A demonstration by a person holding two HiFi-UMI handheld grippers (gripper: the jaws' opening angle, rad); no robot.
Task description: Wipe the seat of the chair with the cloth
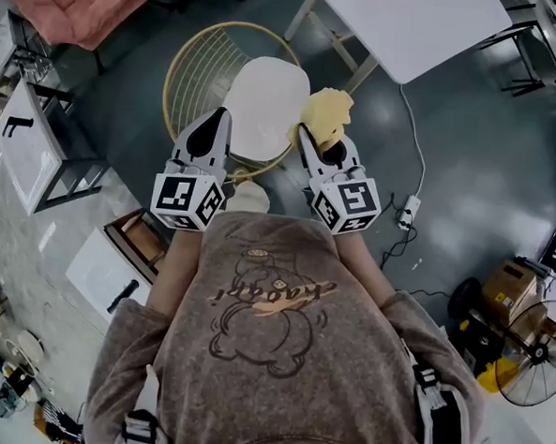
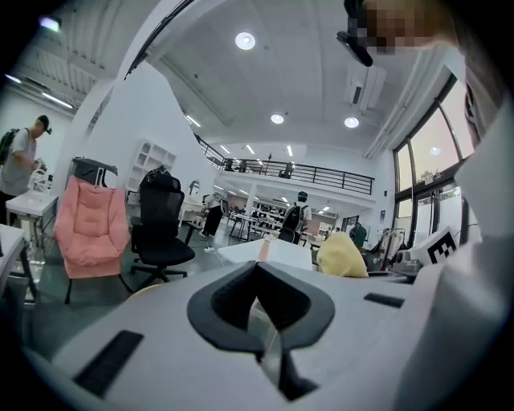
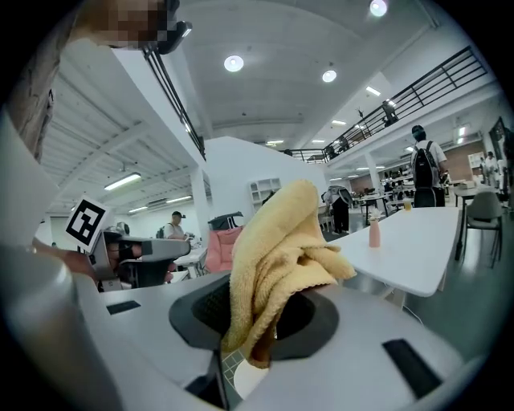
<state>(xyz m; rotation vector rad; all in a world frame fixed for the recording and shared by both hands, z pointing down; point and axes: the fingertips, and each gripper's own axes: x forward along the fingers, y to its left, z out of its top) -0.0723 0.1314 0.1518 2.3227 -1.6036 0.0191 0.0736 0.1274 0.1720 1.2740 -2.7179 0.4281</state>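
The chair [image 1: 208,67] has a gold wire frame and a white seat [image 1: 266,108]; it stands on the floor just beyond both grippers. My right gripper [image 1: 322,146] is shut on a yellow cloth [image 1: 327,114], which bunches up over the seat's right edge. In the right gripper view the cloth [image 3: 277,257] rises out of the jaws and hides the fingertips. My left gripper [image 1: 208,132] is shut with nothing in it, beside the seat's left edge. In the left gripper view the cloth [image 2: 344,255] shows at the right. Both gripper views look level across the room, so the seat is hidden there.
A white table [image 1: 403,22] stands behind the chair at the right. A pink padded chair [image 1: 80,3] is at the far left, and a black office chair [image 2: 161,233] stands beside it. A power strip with cable [image 1: 407,213] lies right of me. White cabinets line the left; a fan [image 1: 532,363] stands at the lower right.
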